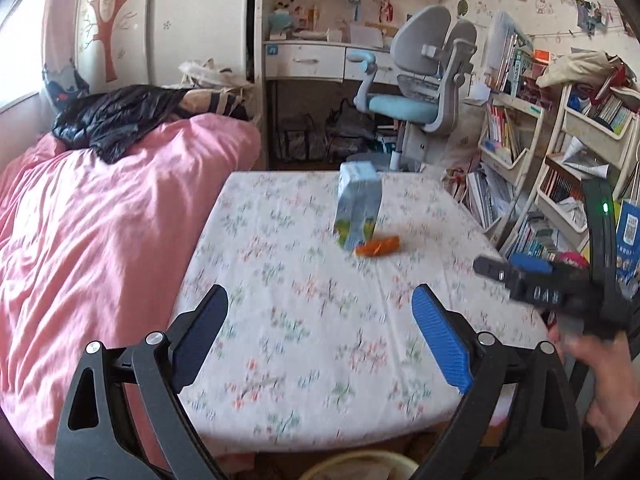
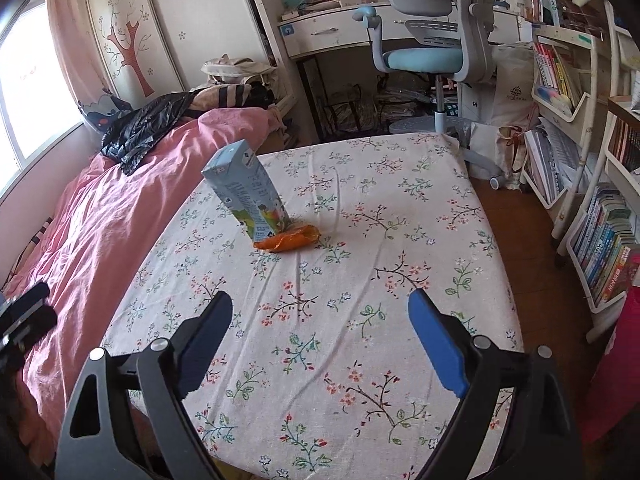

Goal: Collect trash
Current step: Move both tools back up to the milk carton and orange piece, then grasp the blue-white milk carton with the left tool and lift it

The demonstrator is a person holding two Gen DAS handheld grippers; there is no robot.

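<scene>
A light blue drink carton (image 1: 357, 204) (image 2: 250, 192) stands upright near the middle of the floral-clothed table (image 1: 320, 360) (image 2: 400, 200). An orange wrapper (image 1: 378, 246) (image 2: 289, 239) lies against the carton's base on its right. My left gripper (image 1: 320, 298) hovers over the table's near part, open, with nothing between its blue pads (image 1: 438, 332). My right gripper (image 2: 320, 300) is likewise open and empty, well short of the carton and wrapper. In the left wrist view a hand (image 1: 604, 384) holds the right gripper's black body at the right edge.
A bed with a pink quilt (image 1: 100, 240) (image 2: 92, 208) and a black jacket (image 2: 140, 128) borders the table's left. Behind stand a desk and a grey-blue chair (image 1: 416, 96) (image 2: 432, 40). Bookshelves (image 2: 600, 240) fill the right. A pale container rim (image 1: 352, 466) shows below the table's near edge.
</scene>
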